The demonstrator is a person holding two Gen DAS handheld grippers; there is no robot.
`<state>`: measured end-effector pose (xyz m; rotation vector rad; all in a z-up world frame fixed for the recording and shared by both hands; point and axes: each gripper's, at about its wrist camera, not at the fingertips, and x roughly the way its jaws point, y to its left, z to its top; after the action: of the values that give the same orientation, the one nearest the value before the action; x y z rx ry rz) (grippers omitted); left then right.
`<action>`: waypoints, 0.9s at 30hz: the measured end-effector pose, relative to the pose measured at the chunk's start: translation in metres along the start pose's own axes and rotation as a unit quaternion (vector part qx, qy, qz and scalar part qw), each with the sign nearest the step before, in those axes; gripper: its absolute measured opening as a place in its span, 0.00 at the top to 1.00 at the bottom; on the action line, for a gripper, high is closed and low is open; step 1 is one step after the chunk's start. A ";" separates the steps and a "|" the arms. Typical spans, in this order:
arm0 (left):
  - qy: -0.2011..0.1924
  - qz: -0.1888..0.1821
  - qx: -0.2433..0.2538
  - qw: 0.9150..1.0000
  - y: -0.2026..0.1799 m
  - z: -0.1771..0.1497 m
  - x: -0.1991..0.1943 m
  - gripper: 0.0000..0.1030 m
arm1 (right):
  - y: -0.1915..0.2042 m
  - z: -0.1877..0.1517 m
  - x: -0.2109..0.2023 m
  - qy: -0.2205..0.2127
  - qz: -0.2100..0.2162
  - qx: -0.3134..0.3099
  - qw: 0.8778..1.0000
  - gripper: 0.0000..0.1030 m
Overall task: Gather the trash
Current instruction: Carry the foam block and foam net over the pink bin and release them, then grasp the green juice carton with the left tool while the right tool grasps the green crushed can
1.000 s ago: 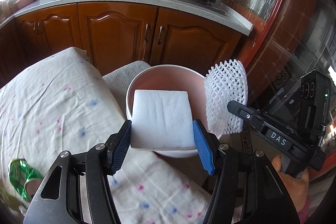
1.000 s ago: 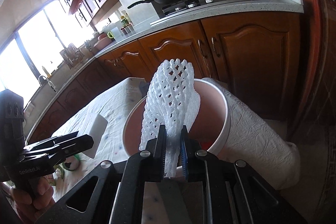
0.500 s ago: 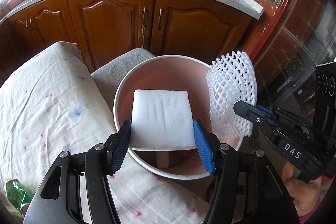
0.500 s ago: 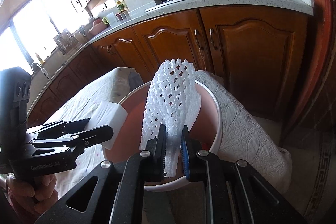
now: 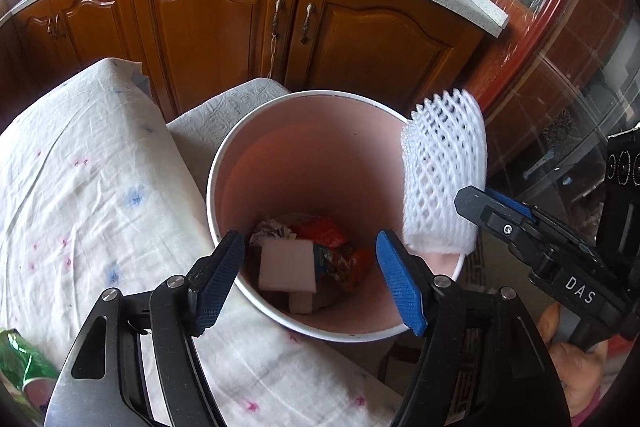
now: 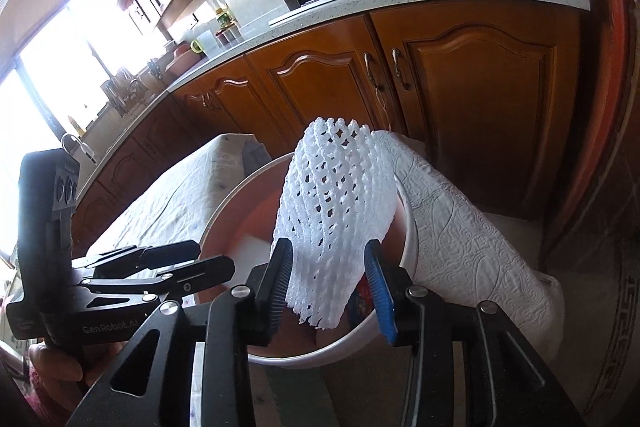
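Half a second ago clamped between the left gripper's (image 5: 310,279) blue pads, now lying loose in the bottom of the pink bin (image 5: 224,163): the white foam block (image 5: 286,265); jaws now spread wide and empty, poised over the bin's near rim, block straight below and between the tips, well apart from both. Right gripper (image 6: 331,285) likewise parted since then, formerly pinched tight on the white foam net (image 6: 340,215); net now hanging loosely between the two pads, seemingly brushing the left one, lower edge over the bin's mouth (image 6: 410,235); whether truly free of the pads cannot be told. In the left view, the net (image 5: 444,179) overlapping the bin's right rim.

Counted: one bin; one foam net; one foam block on top, a second white piece (image 5: 301,303) poking out beneath it; one crumpled white scrap (image 5: 272,229); orange-red wrappers (image 5: 340,251), number unclear; one green wrapper (image 5: 20,359) on the white cloth (image 5: 80,187) at far left; two grippers.
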<state>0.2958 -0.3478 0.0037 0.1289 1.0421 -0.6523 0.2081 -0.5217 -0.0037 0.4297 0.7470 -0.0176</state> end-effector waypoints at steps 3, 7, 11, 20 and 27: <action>-0.005 -0.007 -0.013 1.000 0.006 -0.005 -0.006 0.32 | 0.000 0.000 -0.001 -0.001 0.005 0.004 1.000 0.54; -0.015 -0.013 -0.028 0.999 0.014 -0.012 -0.018 0.32 | 0.003 -0.002 -0.001 -0.002 0.006 0.003 1.000 0.46; -0.028 -0.014 -0.038 0.999 0.022 -0.022 -0.033 0.32 | 0.010 -0.005 -0.003 -0.003 0.011 -0.001 1.000 0.46; -0.061 -0.011 -0.083 0.995 0.055 -0.067 -0.072 0.32 | 0.032 -0.023 -0.021 -0.014 0.033 -0.006 0.999 0.46; -0.074 -0.003 -0.119 0.990 0.080 -0.114 -0.096 0.32 | 0.062 -0.050 -0.029 -0.016 0.061 -0.017 0.998 0.43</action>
<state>0.2215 -0.1956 0.0084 -0.1294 0.9701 -0.5304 0.1640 -0.4498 0.0057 0.4399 0.6878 0.1017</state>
